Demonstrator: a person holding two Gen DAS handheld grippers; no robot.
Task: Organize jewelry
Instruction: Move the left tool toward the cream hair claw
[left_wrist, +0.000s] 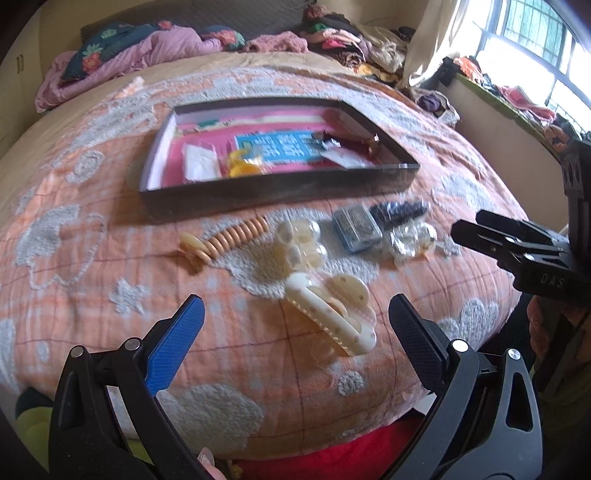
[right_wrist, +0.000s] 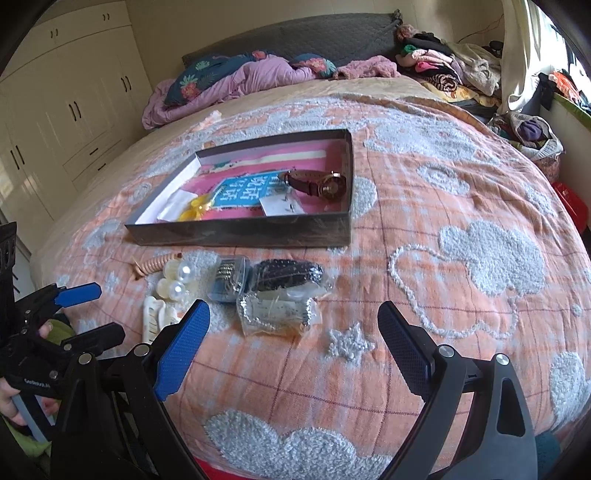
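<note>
Both grippers hover over the bed (right_wrist: 461, 192) with fingers spread and holding nothing, the left gripper (left_wrist: 295, 325) just above the cream hair claw (left_wrist: 332, 317), the right gripper (right_wrist: 293, 332) near the bagged jewelry (right_wrist: 277, 314) lying before the tray (right_wrist: 240, 232)

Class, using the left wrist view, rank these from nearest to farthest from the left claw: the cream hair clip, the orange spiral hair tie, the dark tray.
1. Cream hair clip, lying between the open left claw tips.
2. Orange spiral hair tie, beyond, to the left.
3. Dark tray, farthest, behind the loose items.
</note>
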